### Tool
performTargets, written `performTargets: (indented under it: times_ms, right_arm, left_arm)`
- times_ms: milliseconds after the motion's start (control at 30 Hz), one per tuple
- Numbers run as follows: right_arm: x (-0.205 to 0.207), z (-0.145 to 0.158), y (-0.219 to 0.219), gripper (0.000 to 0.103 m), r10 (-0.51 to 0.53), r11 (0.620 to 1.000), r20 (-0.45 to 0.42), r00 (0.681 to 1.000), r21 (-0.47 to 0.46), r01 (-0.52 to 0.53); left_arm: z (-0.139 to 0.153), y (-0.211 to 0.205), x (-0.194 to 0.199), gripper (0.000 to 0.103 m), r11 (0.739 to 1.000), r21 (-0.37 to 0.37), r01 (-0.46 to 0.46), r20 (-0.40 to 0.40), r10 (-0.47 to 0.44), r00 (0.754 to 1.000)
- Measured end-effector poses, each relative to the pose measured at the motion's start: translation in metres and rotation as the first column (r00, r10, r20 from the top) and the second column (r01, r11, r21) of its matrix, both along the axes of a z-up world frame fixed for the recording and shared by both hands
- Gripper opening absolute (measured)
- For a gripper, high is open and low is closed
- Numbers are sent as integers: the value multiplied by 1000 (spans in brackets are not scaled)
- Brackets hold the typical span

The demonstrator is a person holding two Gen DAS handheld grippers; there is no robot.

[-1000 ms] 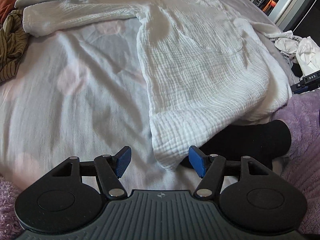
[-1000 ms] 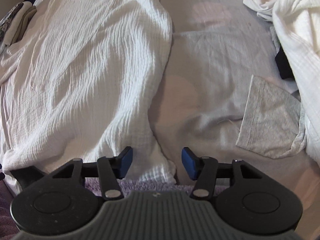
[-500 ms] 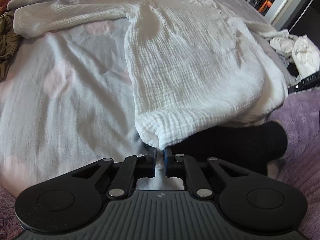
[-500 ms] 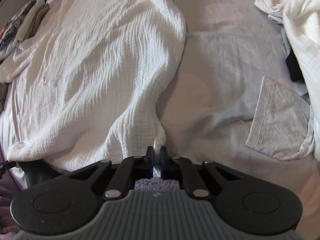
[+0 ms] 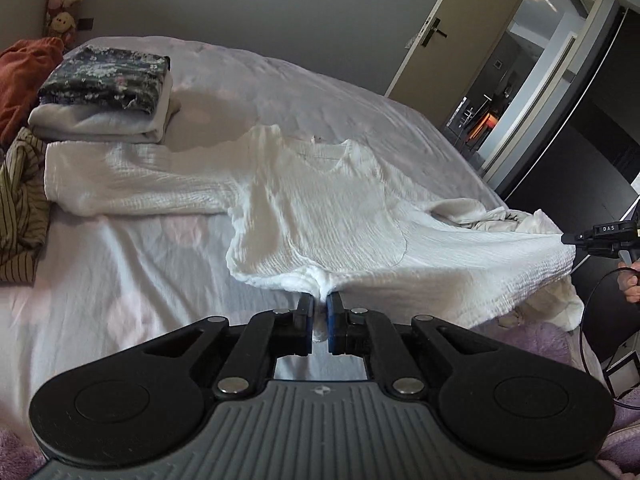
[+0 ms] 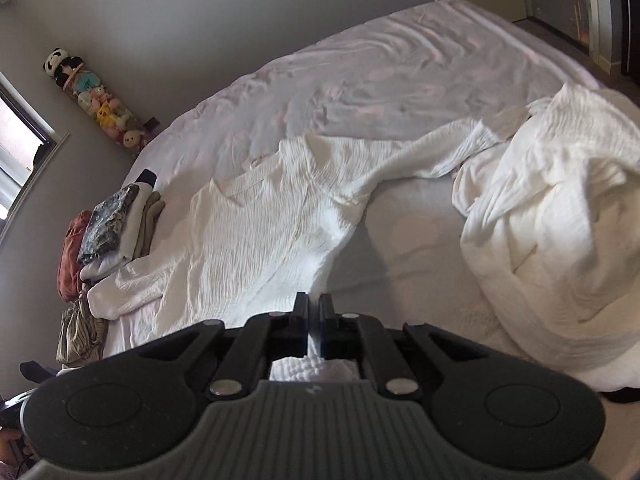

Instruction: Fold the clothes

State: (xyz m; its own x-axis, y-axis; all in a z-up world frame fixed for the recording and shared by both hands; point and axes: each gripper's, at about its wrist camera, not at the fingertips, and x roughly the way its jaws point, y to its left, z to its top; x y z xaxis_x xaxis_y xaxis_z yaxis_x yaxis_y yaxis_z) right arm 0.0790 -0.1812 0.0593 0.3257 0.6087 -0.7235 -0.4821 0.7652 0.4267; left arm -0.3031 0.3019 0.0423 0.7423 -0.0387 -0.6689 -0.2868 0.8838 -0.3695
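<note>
Now both jaws (clamped) have raised shirt [image 5: 332, 216] hem.

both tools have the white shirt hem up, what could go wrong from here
The left tool pinches only a thin edge of the white crinkled long-sleeve shirt, so the hem may slip out. The far sleeve lies against the crumpled white pile and could drag it along. The near sleeve touches the folded stack and might disturb it.

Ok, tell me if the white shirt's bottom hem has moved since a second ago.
Yes. The white shirt hem, clamped by both grippers, has risen off the bed sheet.
</note>
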Motion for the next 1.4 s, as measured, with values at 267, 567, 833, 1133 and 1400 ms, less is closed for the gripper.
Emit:
performTargets:
  times_ms: [267, 567, 833, 1133, 1400]
  right_arm:
    - [-23, -23, -22, 5, 7, 992, -51, 999, -125, -14]
    - [-20, -86, -7, 6, 15, 972, -144, 989, -231, -49]
    - [-21, -99, 0, 32, 40, 951, -127, 991, -301, -77]
    - [-18, -80, 13, 43, 3, 978, 8, 1000, -207, -1]
    - [-26, -103, 88, 58, 64, 987, 94, 994, -156, -49]
  left_arm:
    - [-16, -12, -11, 5, 994, -22, 106, -171, -108, 979]
    - [-119, -14, 0, 5, 981, -155, 117, -383, -169, 908]
    - [-144, -16, 2, 21, 978, -180, 109, -427, -178, 886]
    - [-115, 19, -10, 47, 992, -121, -26, -375, -21, 927]
    - [-102, 43, 3, 46, 970, 38, -238, -264, 240, 934]
